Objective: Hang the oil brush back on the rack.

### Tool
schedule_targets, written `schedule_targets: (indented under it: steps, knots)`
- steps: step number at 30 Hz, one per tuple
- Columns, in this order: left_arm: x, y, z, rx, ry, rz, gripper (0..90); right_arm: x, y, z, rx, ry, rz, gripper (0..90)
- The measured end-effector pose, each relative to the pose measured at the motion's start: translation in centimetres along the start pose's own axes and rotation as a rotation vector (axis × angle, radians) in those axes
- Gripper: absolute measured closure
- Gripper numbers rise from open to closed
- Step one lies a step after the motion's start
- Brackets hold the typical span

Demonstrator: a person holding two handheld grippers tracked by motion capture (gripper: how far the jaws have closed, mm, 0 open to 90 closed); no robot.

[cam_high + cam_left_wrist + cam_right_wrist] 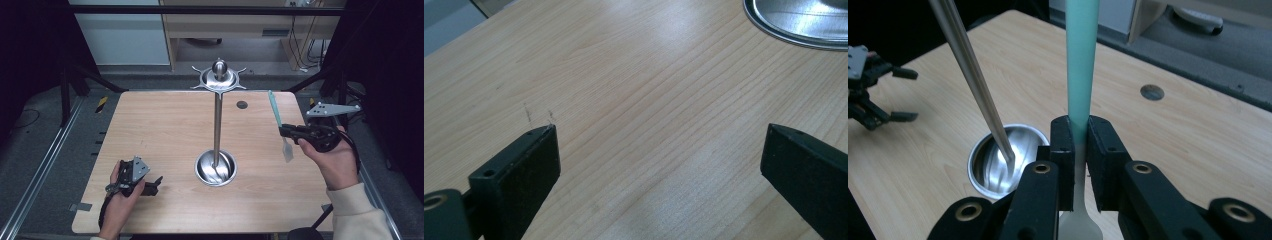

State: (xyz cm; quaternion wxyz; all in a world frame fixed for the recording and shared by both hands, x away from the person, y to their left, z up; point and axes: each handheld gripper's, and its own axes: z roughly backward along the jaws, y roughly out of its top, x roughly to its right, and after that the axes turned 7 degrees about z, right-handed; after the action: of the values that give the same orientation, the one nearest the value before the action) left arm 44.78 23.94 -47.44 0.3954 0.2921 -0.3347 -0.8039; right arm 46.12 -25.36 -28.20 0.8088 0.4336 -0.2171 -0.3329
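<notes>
The right gripper (1076, 165) has its black jaws clamped on a slim utensil with a teal handle and pale metal head (280, 127), gripping just where handle meets metal, so the handle stands up past the jaws and the head hangs below them, clear of the light wooden table (165, 125). That grip leaves the handle's end free, probably for hanging on the tall polished steel stand (218, 120), whose hooked crown lies ahead and whose round base sits beside the jaws. The left gripper (659, 160) rests low over bare wood, jaws spread wide and empty, apart from the stand.
</notes>
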Motion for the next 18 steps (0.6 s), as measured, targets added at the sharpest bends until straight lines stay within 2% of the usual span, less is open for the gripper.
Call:
schedule_targets:
  steps: [4, 16, 18]
  knots:
    - [0.0, 0.0, 0.0, -0.004, -0.002, -0.005, 2.2, -0.6, 0.3, 0.2, 0.016, -0.02, 0.001, 82.3]
    - [0.2, 0.0, -0.1, -0.005, -0.002, -0.009, 2.2, -1.9, 0.8, 1.0, 0.097, 0.01, 0.015, 82.3]
    - [0.2, 0.0, -0.1, -0.002, -0.004, -0.007, 2.2, -2.0, 0.9, 1.1, 0.104, 0.015, 0.006, 82.3]
